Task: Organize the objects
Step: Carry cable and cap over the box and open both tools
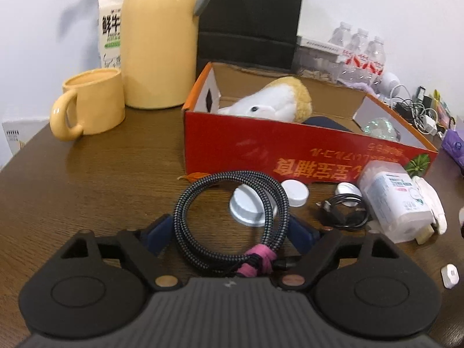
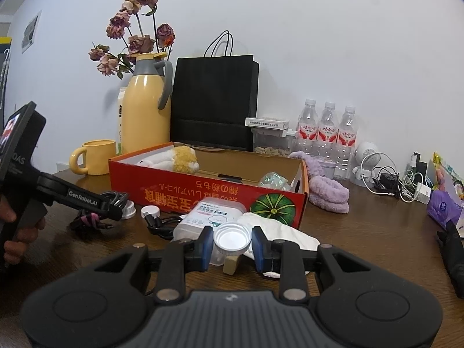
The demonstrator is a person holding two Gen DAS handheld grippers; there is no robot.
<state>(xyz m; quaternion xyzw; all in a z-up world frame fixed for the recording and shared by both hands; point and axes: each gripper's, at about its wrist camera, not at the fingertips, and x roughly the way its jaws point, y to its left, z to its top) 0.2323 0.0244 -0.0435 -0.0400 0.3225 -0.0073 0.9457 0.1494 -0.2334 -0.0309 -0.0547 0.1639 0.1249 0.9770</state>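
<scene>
Cable (image 1: 232, 220) braided, coiled, pink-tied.

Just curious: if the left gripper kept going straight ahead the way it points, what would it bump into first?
Probably the coiled braided cable lying between the left gripper's open jaws, then the white lid behind it; depth is uncertain.

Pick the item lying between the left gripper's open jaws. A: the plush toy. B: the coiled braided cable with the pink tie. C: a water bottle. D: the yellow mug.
B: the coiled braided cable lies on the table between the left gripper's spread jaws, which do not press it.
</scene>
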